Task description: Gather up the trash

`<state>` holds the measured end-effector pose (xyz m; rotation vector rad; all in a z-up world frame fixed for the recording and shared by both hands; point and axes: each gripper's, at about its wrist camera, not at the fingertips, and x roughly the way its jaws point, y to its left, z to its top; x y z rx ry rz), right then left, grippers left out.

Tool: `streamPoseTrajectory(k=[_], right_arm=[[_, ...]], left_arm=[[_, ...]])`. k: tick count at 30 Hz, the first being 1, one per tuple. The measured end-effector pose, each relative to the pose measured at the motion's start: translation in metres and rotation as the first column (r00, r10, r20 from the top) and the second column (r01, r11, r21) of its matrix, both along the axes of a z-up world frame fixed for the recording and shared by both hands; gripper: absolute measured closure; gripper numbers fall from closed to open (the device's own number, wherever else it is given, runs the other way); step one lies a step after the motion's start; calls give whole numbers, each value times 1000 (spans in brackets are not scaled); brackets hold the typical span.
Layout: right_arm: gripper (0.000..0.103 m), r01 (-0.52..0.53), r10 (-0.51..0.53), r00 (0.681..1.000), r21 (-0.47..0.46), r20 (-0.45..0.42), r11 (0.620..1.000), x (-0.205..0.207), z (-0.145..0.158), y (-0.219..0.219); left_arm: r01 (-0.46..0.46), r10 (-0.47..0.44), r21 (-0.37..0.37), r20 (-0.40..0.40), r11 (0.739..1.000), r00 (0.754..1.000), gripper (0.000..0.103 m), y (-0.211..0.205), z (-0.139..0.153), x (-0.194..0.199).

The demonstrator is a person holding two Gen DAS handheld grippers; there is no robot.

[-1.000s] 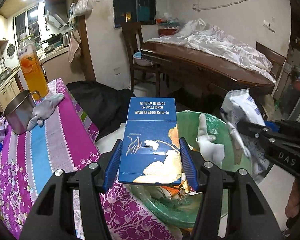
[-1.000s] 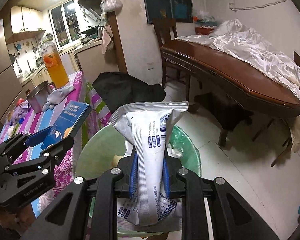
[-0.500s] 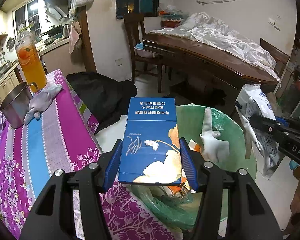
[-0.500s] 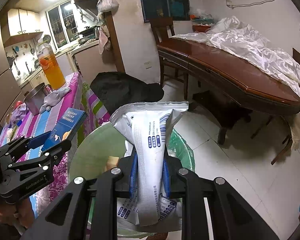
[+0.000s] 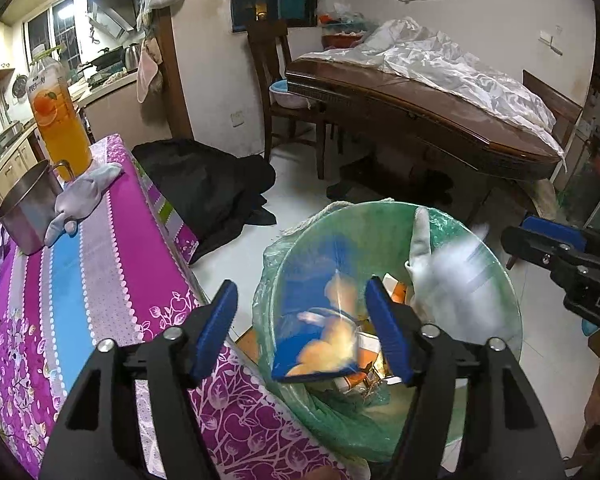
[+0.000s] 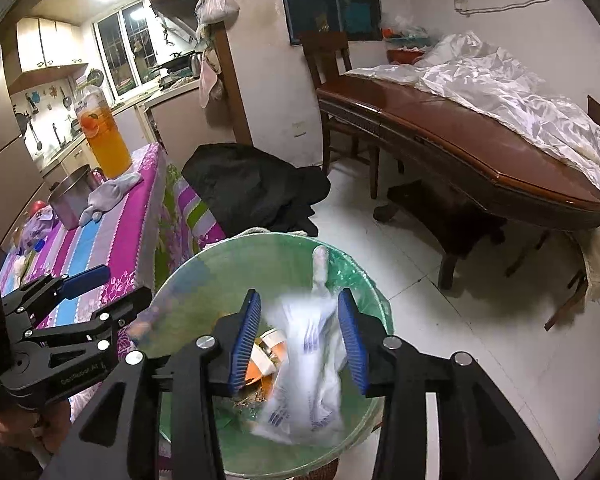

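A bin lined with a green bag (image 5: 380,205) (image 6: 260,237) stands on the floor beside the table's corner. My left gripper (image 5: 300,292) (image 6: 120,284) hangs over it with its jaws opening. A blue box with a yellow flower print (image 5: 316,332) is blurred between and below the pads, loose and dropping into the bin. My right gripper (image 6: 300,300) (image 5: 524,232) is over the same bin, its jaws opening too. The white packet with blue print (image 6: 308,364) (image 5: 456,276) is blurred and falling free between the pads onto the trash inside.
A table under a purple striped cloth (image 5: 100,260) is at the left, bearing an orange drink bottle (image 5: 60,120), a steel mug (image 5: 28,216) and a grey cloth (image 5: 84,196). Black fabric (image 5: 204,184) lies on the floor behind; a wooden table under a white sheet (image 5: 420,96) stands beyond.
Both grippers have opened. The blue box has left the left pads and the white packet the right pads; both are falling into the bin.
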<state>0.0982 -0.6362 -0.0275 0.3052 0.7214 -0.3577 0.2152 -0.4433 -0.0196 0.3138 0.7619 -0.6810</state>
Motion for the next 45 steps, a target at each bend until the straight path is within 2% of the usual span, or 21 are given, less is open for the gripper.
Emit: streamPoseTrajectory(k=[6,8,12,24,26,28,31,37,45], right_arm=[[60,15,-16,1000,4,16,1000,-8,1,-2],[56,18,-18,1000,4,19,1000,-10,1,-2],[51,14,-14,1000,3,27,1000,-12,1,0],[48,8,-8,999,-5,38,1000,-13,8,2],[44,3,-3,999,-5,48,1000,-14,9,4],[34,-2,2,998,-12,66,1000,-17,12,7],[23,-10,12,996,-29,92,1000,-20,15,15],[7,2,11,988,-82,156,997,-35,25,39],[5,61,-24,966,-134,259,989,-65,41,63]], left_arm=[[-3,3,4,1,1000,1000,33,0,-2,-2],[-5,4,6,2,1000,1000,32,-1,-2,-2],[-4,4,7,5,1000,1000,32,-1,-2,-3],[-4,4,3,12,1000,1000,31,-2,-2,-5],[-4,4,2,13,1000,1000,31,-2,-2,-6],[-4,4,1,13,1000,1000,30,-2,-1,-6],[-10,10,-9,17,1000,1000,24,1,0,-9],[-20,22,-31,41,999,999,7,10,5,-16],[-35,40,-97,53,995,998,6,34,17,-21]])
